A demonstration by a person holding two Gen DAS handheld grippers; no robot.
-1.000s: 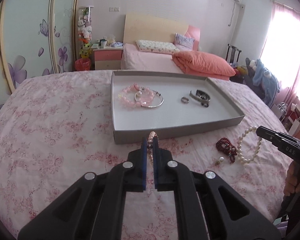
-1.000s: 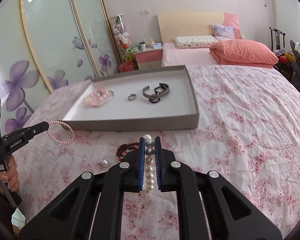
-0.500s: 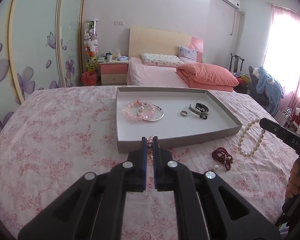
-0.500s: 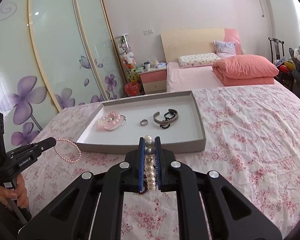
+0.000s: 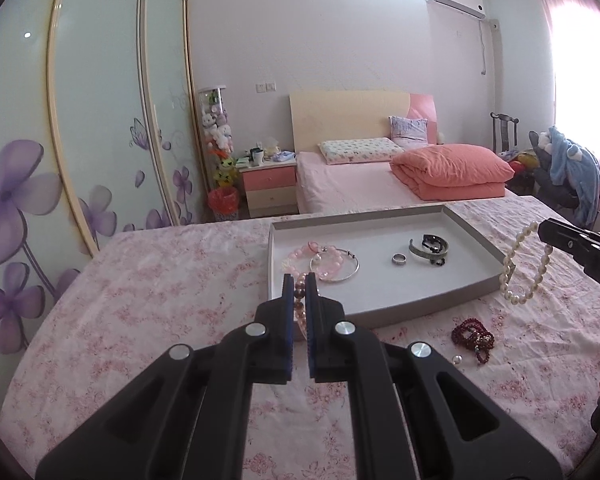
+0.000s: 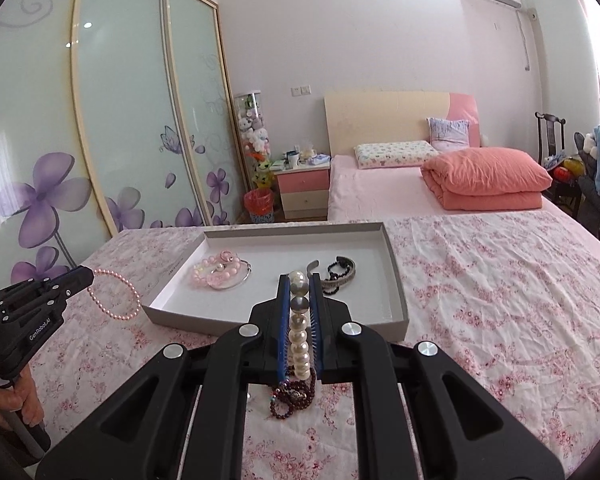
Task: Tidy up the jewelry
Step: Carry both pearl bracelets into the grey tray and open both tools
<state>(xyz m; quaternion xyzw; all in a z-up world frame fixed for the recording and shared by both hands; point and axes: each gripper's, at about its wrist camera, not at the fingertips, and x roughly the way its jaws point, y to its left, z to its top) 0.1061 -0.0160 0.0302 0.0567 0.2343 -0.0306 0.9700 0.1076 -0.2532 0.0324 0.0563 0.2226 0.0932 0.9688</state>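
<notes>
My left gripper point(image 5: 299, 282) is shut on a small pink pearl bracelet point(image 6: 114, 294), which hangs as a loop near the grey tray's front left corner. My right gripper point(image 6: 299, 282) is shut on a white pearl bracelet point(image 5: 522, 270), which dangles beside the tray's right wall. The grey tray point(image 5: 466, 232) on the flowered bedspread holds a pink bead bracelet point(image 5: 320, 260), a silver bangle point(image 5: 354, 270), a ring point(image 5: 399, 259) and a dark cuff point(image 5: 428, 246). A dark red bead bracelet point(image 5: 472, 334) and a loose pearl point(image 5: 457, 359) lie on the bedspread in front of the tray.
The pink flowered bedspread point(image 6: 500, 288) spreads wide around the tray. Behind it stand a second bed with an orange quilt point(image 6: 484, 178), a nightstand point(image 6: 302, 188) and sliding wardrobe doors point(image 6: 120, 120). A hand point(image 6: 16, 402) grips the left gripper's handle.
Both grippers have risen and tipped up, each still holding its bracelet. More of the room shows and the tray sits lower in both views. The white pearl bracelet now hangs off the bedspread.
</notes>
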